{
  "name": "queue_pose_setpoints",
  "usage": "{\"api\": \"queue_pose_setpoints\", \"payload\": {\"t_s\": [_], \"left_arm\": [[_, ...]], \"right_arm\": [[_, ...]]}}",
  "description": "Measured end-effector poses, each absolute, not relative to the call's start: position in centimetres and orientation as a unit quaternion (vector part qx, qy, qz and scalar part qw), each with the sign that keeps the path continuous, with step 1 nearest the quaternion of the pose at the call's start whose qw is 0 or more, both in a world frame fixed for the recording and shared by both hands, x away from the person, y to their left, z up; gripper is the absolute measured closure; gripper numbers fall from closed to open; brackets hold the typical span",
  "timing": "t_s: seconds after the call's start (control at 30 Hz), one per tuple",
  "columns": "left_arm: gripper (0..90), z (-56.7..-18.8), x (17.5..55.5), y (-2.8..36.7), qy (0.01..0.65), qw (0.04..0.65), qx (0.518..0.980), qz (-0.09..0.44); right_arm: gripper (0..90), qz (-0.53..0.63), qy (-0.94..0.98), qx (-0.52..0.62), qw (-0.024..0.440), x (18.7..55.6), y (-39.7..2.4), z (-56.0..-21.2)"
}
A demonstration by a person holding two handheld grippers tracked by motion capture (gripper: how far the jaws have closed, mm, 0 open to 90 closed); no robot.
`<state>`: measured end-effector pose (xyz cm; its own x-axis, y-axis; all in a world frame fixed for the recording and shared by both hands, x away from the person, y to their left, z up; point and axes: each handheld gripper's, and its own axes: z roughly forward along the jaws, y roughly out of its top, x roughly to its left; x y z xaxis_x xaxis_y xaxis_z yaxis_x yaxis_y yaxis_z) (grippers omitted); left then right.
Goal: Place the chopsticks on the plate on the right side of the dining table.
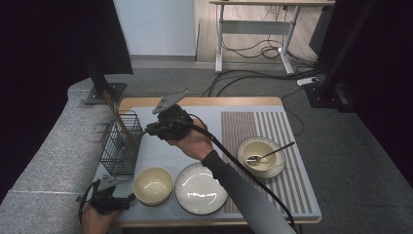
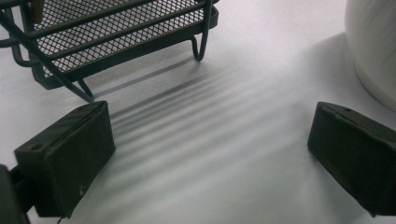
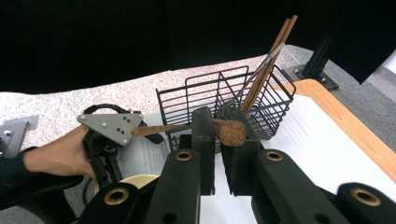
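Between tongs [image 3: 217, 140]: brown wdn spoon [image 3: 229, 131]

Bare white mat [image 1: 160, 151] lies open between the black wire basket [image 1: 119, 144], cream bowl [image 1: 153, 185] and white plate [image 1: 201, 188], which crowd the near edge.
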<state>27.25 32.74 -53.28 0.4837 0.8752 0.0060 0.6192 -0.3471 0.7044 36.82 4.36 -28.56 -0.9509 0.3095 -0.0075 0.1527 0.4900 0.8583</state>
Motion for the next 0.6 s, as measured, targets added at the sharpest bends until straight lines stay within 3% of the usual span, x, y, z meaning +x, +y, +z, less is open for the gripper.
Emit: {"api": "queue_pose_setpoints", "payload": {"t_s": [0.6], "left_arm": [[0.0,-53.3,27.3,32.7,0.471,0.329,0.795,0.194]], "right_arm": [[83.9,0.487,0.853,0.148,0.114,36.2,0.5,-25.7]]}}
